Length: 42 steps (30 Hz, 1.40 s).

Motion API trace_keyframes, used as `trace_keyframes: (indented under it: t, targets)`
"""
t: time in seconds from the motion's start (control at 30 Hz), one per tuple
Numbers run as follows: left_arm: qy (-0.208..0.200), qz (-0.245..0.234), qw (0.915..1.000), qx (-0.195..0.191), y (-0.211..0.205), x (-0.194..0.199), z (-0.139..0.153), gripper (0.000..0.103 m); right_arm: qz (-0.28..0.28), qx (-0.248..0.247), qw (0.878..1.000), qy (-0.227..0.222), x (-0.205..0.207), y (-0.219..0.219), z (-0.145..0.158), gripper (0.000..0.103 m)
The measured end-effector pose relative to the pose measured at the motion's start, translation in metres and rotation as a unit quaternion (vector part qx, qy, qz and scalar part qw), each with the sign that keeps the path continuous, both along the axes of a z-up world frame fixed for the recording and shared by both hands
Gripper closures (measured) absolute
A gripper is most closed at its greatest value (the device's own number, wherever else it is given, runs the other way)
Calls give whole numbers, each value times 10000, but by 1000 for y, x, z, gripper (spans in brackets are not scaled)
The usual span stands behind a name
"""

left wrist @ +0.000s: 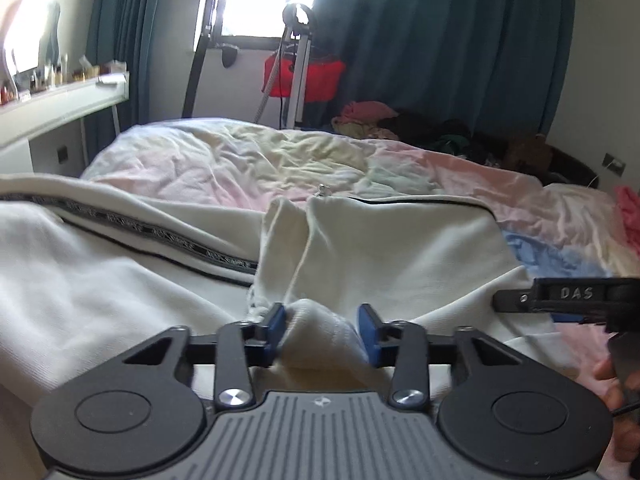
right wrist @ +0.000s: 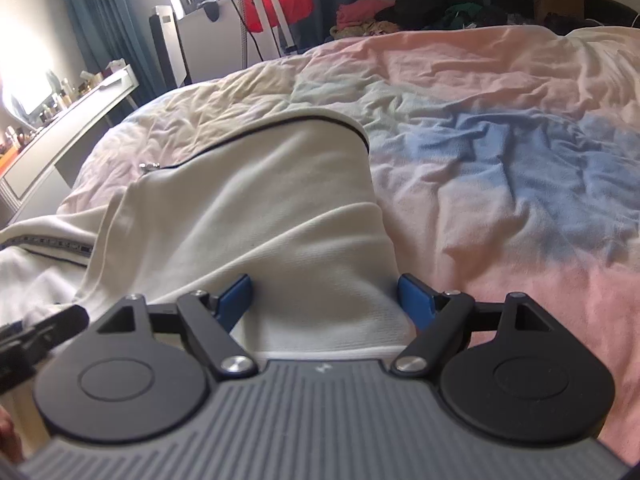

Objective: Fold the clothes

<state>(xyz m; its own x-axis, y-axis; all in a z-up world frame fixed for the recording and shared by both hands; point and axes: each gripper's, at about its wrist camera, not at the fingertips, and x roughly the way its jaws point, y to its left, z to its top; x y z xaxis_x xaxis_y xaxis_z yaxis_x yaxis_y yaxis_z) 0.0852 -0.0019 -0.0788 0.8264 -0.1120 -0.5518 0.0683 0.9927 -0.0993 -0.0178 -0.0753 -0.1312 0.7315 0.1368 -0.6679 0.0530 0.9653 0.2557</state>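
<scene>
White zip-up jacket (left wrist: 380, 240) lies spread on the pastel duvet (right wrist: 500, 152), nearest the cameras; zipper pull (left wrist: 323, 189) sits at the jacket's far edge, and a patterned black trim band (left wrist: 160, 236) runs along the part left of the zip.

Left gripper (left wrist: 323, 330): jaws part-closed w/ a bunched ridge of jacket hem between the blue pads (left wrist: 276, 326), cloth touching both, so reads as clamped on the fabric. Right gripper (right wrist: 326, 300): jaws wide apart, straddling the hem near the jacket's right side; pads don't press it, nothing held.

Handling, my guess: thick soft knit, light-ish, limp, not fragile. It'll sag and drag on the duvet if lifted from 1 point, so 2 grips along the hem, 1 each side of the zip, should keep the edge straight. Pinch a doubled fold, not a single layer. The zip is the only stiff part and may resist the crease.
</scene>
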Motion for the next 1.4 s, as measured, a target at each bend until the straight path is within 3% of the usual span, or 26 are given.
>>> trace_keyframes:
  t: [0.23,0.47,0.6,0.8,0.87,0.93,1.07,1.17,1.4]
  targets:
    - [105,-56,9998,-159,9,-10,5,74,-12,-74,10000,-27,2,4,-3,19]
    - [381,-87,9992,81,5,-11,-11,73,39,-141,9999,-46,2,8,-4,19]
    - [329,-37,9994,-122,10,-10,-9,68,3,-206,9998,-51,3,12,-4,19]
    - [388,87,9982,-447,17,-17,-2,47,-35,-99,9999,-64,0,9,-2,19]
    - [228,228,9977,-600,23,-24,6,27,-24,-140,9999,-87,-4,9,-2,21]
    - [69,369,9964,-754,28,-32,14,23,-8,-168,9998,-105,-8,9,0,21]
    - [92,767,9890,-1261,62,-51,31,17,26,-117,9998,-130,-18,8,5,21]
    - [332,1313,9799,-1462,99,-58,43,15,71,5,9998,-205,-26,7,11,21]
    - [928,2728,9373,-1959,209,-55,47,11,260,98,9989,-373,-34,16,19,21]
